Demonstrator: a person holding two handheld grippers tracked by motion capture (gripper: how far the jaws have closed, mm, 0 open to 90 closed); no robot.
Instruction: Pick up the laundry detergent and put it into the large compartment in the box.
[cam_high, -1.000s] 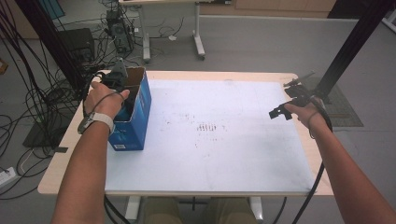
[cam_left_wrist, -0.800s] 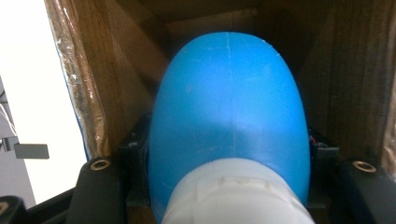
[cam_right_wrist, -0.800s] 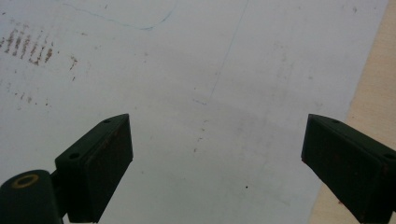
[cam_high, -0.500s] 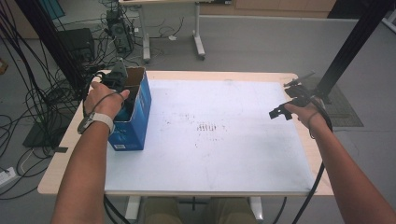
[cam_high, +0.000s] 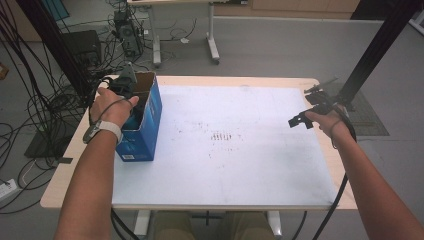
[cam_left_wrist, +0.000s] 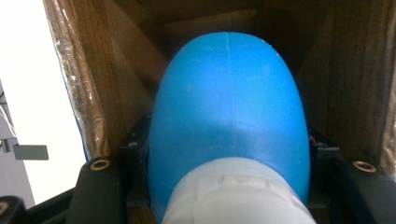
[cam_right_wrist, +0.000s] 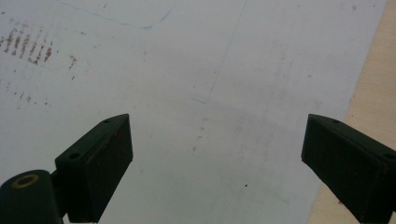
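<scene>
Cardboard walls of the blue box (cam_high: 145, 127) stand at the table's (cam_high: 300, 82) left edge in the high view, with the left gripper (cam_high: 125, 85) dipped inside; its label is too small to read. Far right, the right gripper (cam_high: 305, 117) hangs over the stained white board (cam_high: 225, 150).

Left gripper view: the jaws clamp a blue bottle (cam_left_wrist: 229, 112) with a white cap (cam_left_wrist: 233, 196) between brown inner walls.

Right gripper view: the jaws gape wide, holding nothing.

between the left gripper's (cam_left_wrist: 229, 196) matt black jaws sits a smooth, slightly glossy blue plastic bottle (cam_left_wrist: 229, 116) with a white cap (cam_left_wrist: 233, 193); around them, raw brown cardboard box (cam_left_wrist: 350, 84) walls, tape-shiny at one edge.
</scene>
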